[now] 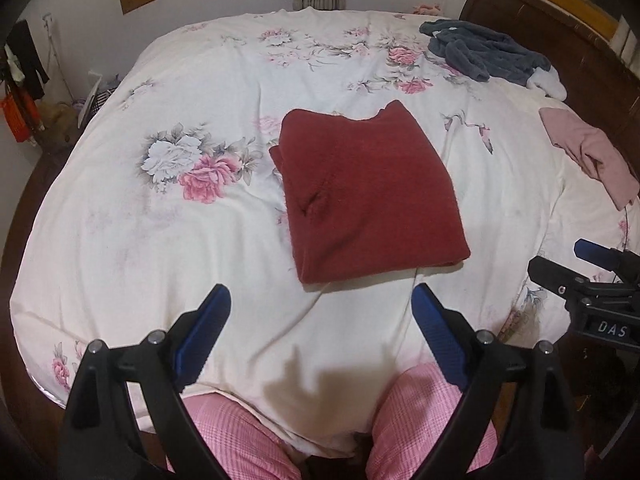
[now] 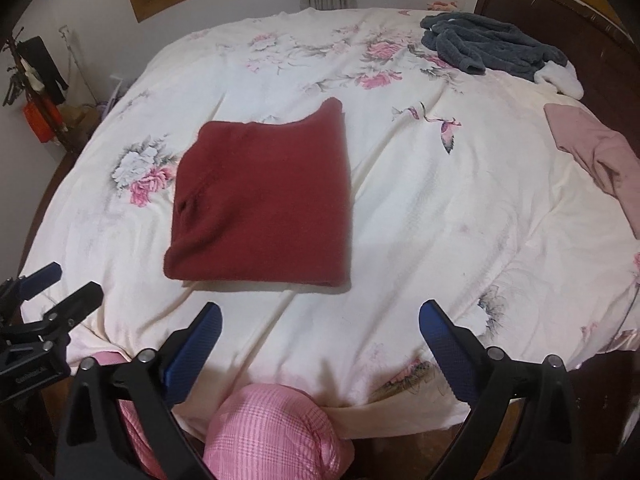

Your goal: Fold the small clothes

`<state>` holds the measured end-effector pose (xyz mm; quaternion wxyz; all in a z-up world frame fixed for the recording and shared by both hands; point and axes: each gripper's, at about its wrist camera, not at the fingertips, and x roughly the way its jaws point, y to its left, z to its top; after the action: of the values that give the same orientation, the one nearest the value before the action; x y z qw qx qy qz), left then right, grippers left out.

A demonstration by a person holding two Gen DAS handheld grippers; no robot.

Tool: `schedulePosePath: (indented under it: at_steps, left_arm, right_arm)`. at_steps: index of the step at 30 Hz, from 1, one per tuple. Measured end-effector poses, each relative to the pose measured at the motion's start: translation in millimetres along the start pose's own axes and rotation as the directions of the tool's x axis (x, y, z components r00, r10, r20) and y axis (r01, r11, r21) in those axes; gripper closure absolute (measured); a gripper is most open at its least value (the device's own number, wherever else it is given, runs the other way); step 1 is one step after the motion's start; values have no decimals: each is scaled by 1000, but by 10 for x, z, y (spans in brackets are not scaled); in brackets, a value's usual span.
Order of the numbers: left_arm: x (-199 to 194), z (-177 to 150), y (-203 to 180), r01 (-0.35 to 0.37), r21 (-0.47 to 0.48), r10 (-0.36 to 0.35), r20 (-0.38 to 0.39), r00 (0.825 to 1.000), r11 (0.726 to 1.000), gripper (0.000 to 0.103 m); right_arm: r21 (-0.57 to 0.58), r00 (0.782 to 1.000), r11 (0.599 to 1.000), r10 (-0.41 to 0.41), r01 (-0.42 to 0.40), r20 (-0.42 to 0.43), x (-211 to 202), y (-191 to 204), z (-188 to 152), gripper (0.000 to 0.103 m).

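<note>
While both grippers hang spread and empty, left gripper (image 1: 320, 332) and right gripper (image 2: 320, 340), folded dark-red fleece garment (image 1: 370, 196) lies mid-frame on floral white bedspread (image 1: 200, 248). Likely soft, light, floppy (thick pile); pinch near-edge corners.

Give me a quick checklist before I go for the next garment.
1. Red garment folded into a flat rectangle mid-bed: ok.
2. Left gripper open, empty: ok.
3. Right gripper open, empty: ok.
4. Both grippers clear of the red garment: ok.
5. Pink garment unfolded at the right bed edge: not ok.
6. Grey fleece garment crumpled near the headboard: not ok.
</note>
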<state>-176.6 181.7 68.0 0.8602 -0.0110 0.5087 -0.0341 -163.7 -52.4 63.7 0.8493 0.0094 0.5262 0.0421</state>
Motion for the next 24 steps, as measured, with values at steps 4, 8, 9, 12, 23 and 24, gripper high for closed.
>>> schedulePosePath:
  at_steps: [4, 8, 9, 12, 23, 24]
  left_arm:
    - [-20, -20, 4, -9, -4, 9, 5, 1000, 1000, 12]
    - [-40, -21, -3, -23, -2, 23, 16, 1000, 1000, 12]
    - [-41, -18, 0, -27, -3, 27, 18, 999, 1000, 12]
    - [-36, -12, -1, -40, -4, 40, 20, 999, 999, 12]
    - [25, -24, -56, -99, 7, 99, 27, 995, 995, 12]
    - [33, -23, -57, -104, 8, 103, 28, 994, 995, 12]
  right_arm:
    - [2, 1000, 1000, 6, -6, 16, -58, 16, -21, 4]
    - [9, 999, 1000, -2, 2, 42, -132, 17, -23, 4]
    - [7, 999, 1000, -8, 8, 49, -149, 20, -21, 4]
    - [-1, 996, 998, -60, 60, 67, -195, 34, -4, 4]
    - [0, 991, 994, -110, 111, 75, -159, 6, 30, 4]
    - [1, 991, 994, -111, 111, 70, -134, -2, 30, 4]
